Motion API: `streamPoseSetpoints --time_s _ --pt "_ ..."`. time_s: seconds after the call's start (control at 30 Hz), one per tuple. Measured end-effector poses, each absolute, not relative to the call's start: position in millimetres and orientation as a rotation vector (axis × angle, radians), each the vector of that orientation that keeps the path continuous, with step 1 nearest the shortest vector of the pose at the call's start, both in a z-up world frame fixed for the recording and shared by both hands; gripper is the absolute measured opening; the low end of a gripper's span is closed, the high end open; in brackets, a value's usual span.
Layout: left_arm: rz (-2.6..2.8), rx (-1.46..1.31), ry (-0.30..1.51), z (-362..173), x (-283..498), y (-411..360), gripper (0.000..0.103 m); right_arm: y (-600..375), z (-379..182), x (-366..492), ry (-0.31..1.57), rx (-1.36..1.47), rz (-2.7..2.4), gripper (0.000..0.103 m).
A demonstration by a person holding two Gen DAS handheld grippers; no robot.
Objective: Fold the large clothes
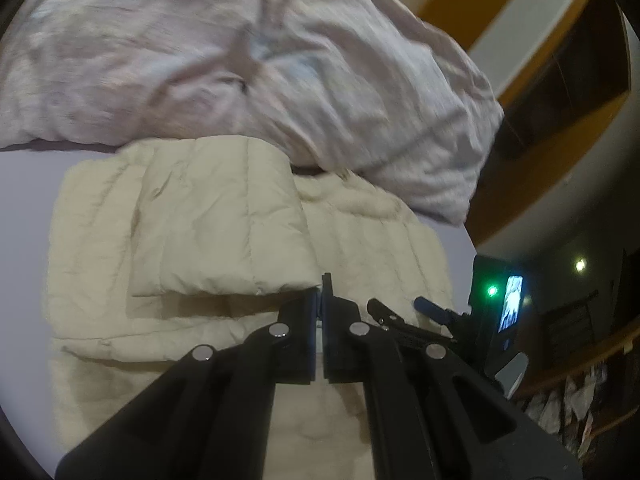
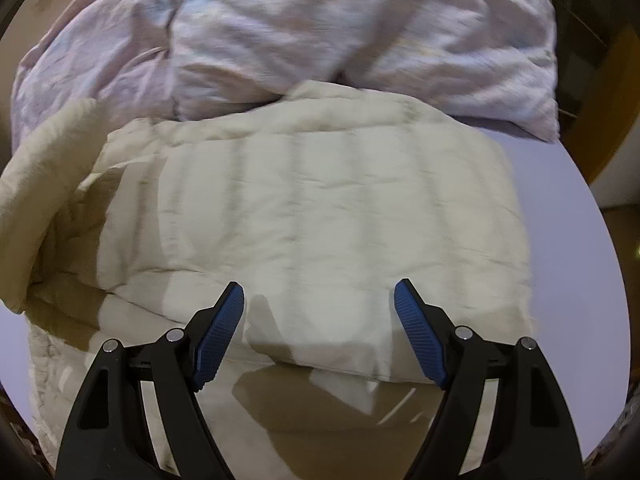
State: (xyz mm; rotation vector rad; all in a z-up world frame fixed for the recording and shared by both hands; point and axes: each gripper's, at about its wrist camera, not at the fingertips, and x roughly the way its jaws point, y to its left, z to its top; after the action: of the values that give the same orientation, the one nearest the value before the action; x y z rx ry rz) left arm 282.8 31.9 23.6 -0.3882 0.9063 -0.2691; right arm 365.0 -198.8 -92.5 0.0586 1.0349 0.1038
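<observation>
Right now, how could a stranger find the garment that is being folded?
On the pale lilac bed, in front of the crumpled pink duvet, lies the cream quilted jacket. Unlike the duvet, it is stitched in puffy parallel channels.

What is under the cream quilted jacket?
The cream quilted jacket lies on the pale lavender surface; the pink bedding is behind it. Anything beneath its folds is covered.

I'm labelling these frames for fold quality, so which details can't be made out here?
- Left wrist: the left gripper looks shut at the cream jacket flap's corner; whether fabric is pinched is hidden by its fingers.
- Right wrist: motion blur smears the jacket's quilting; the open right gripper blocks the near hem.
- Both: the pink duvet is cut off at the top.
</observation>
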Motion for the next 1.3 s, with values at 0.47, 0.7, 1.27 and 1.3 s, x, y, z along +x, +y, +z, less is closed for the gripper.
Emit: streamPoseSetpoints --time_s 0.47,0.7,1.27,1.3 --pt "-0.361 -0.283 1.074 -29.0 299.0 -49.6 0.035 -245.7 -95.4 354.2 0.996 0.011 -0.009 0.079" --pt "-0.4 -0.263 1.052 -22.5 301.4 -66.6 0.056 -265.9 -97.2 352.2 0.995 0.043 -0.039 0.079" --pt "-0.527 -0.201 1.038 -11.1 301.0 -94.3 0.078 -299.2 -82.7 339.4 0.963 0.115 -0.052 0.079" --pt "-0.53 -0.215 1.043 -11.1 301.3 -92.2 0.078 -297.2 -81.0 339.1 0.959 0.109 -0.048 0.079"
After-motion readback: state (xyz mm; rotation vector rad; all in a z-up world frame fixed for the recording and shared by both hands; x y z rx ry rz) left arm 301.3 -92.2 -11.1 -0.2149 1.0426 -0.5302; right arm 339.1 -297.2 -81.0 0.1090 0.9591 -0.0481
